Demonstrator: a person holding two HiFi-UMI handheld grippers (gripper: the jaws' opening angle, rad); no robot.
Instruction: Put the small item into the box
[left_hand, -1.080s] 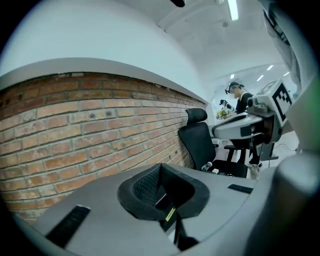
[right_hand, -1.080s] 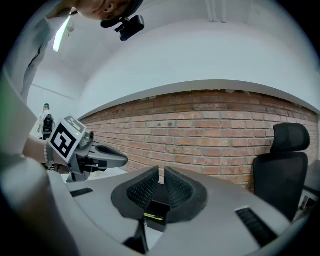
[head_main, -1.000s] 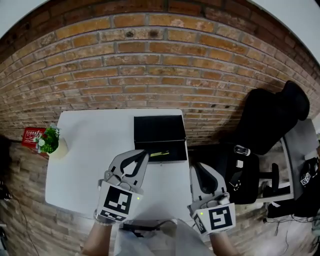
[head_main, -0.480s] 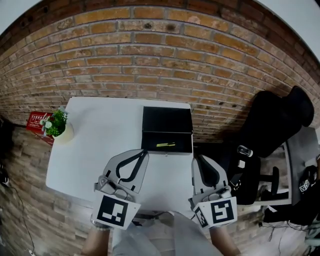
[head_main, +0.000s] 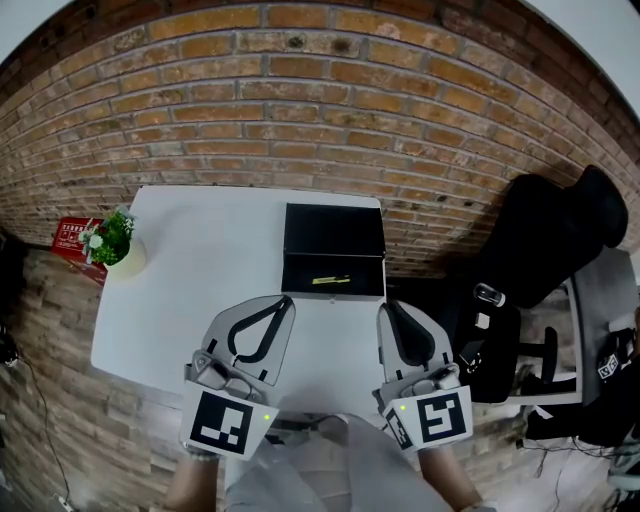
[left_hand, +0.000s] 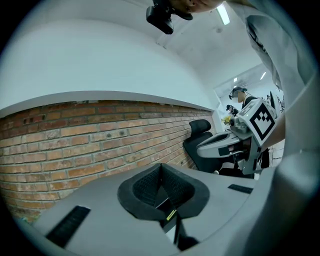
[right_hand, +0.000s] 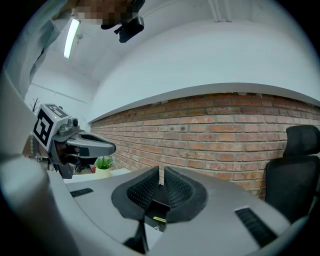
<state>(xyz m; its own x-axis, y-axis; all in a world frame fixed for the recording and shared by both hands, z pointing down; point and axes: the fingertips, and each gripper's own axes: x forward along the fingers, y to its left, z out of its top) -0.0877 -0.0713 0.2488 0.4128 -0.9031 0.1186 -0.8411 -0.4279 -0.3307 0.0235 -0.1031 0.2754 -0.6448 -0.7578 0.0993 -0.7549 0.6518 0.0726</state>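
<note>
Small item (head_main: 331, 280): one, in one box (head_main: 310, 268); left hand-held gripper (head_main: 287, 299), right hand-held gripper (head_main: 387, 306) both closed.

One box (head_main: 333, 235), one item (head_main: 331, 281), two claws (head_main: 288, 298) (head_main: 386, 305)

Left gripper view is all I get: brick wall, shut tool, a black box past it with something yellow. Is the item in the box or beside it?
Observer: In it. The head view shows the yellow-green item lying in the near half of the open black box.
Operator: Is the right tool holding anything?
Observer: No. The right gripper view shows the right tool with its jaws together and nothing between them.
Operator: Anything else on the table?
Observer: A small potted plant at the left edge of the white table, well apart from the box.
</note>
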